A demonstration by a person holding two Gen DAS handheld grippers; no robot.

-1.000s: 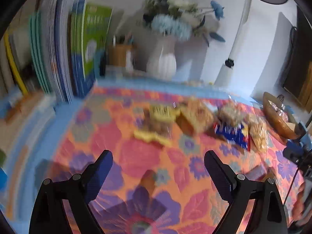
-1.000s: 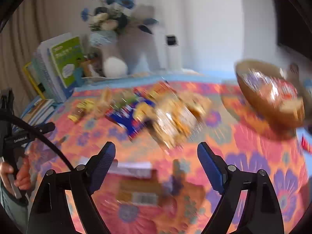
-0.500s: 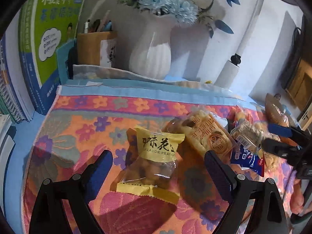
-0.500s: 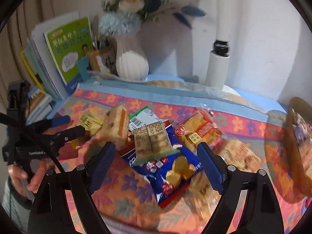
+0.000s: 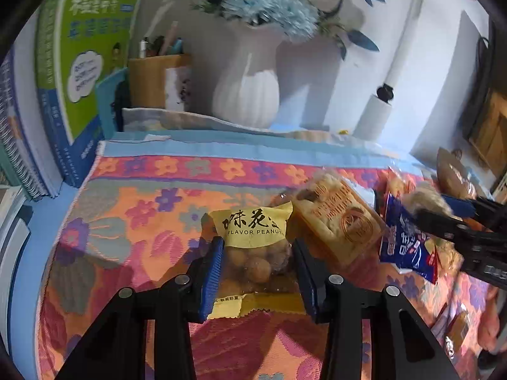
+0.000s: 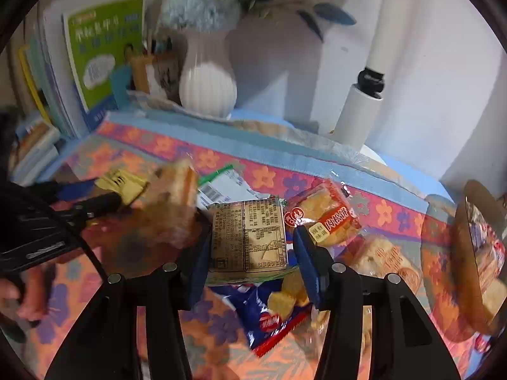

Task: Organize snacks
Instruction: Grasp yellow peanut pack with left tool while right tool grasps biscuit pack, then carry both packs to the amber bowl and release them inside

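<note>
My left gripper (image 5: 257,266) is closed around a clear-and-yellow peanut packet (image 5: 253,247) lying on the flowered cloth (image 5: 136,215); both blue pads touch its sides. My right gripper (image 6: 250,250) straddles a brown cake packet (image 6: 248,237) with its printed label up, pads against its sides. Under it lies a blue snack bag (image 6: 272,313). A red-label cake packet (image 6: 323,218) lies just beyond the right finger. An orange cake packet (image 5: 339,218) lies right of the peanuts.
A wooden bowl (image 6: 475,253) holding snacks stands at the right. A white vase (image 5: 247,88), a pen holder (image 5: 152,79), upright books (image 5: 85,63) and a white cylinder (image 6: 358,114) line the back. The left gripper also shows in the right wrist view (image 6: 79,202).
Both grippers have moved forward and down onto the snack pile. The left jaws have narrowed onto the peanut packet, the right jaws onto the brown cake packet.
</note>
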